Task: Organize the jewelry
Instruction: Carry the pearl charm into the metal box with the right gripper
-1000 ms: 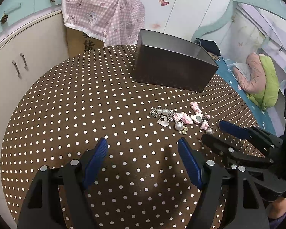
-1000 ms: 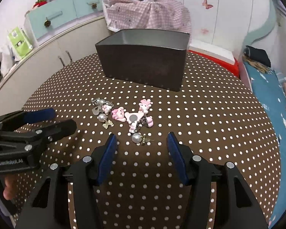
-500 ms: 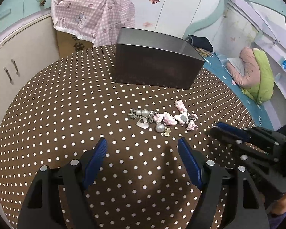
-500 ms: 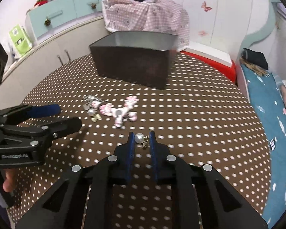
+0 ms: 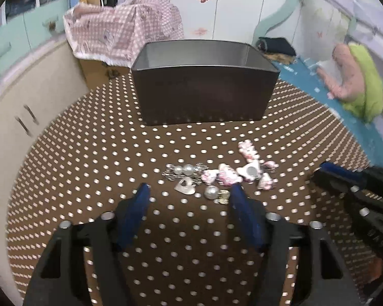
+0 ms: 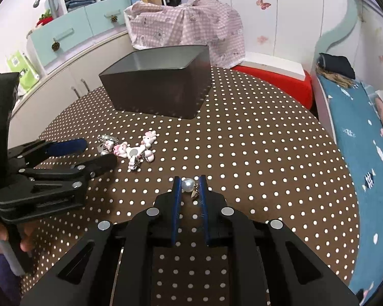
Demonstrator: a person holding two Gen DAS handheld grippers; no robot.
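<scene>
My right gripper [image 6: 189, 185] is shut on a pearl earring [image 6: 188, 184] with a small gold charm and holds it above the table. A heap of jewelry [image 5: 217, 176] lies mid-table: pink bunny charms, pearls, a silver heart, another pearl earring [image 5: 212, 192]. It also shows in the right wrist view [image 6: 136, 150]. My left gripper [image 5: 189, 191] is open, its fingertips at the near edge of the heap. The dark open box [image 5: 204, 94] stands behind the heap; it also shows in the right wrist view [image 6: 158, 86].
The round table has a brown polka-dot cloth [image 5: 89, 165]. White cabinets [image 5: 25, 97] stand left, a pink checked cloth [image 5: 122, 28] covers something behind, and a bed with blue bedding [image 6: 365, 153] is on the right.
My right gripper has lifted the pearl earring and drawn back to the right of the heap. My left gripper has moved forward to the heap, still open.
</scene>
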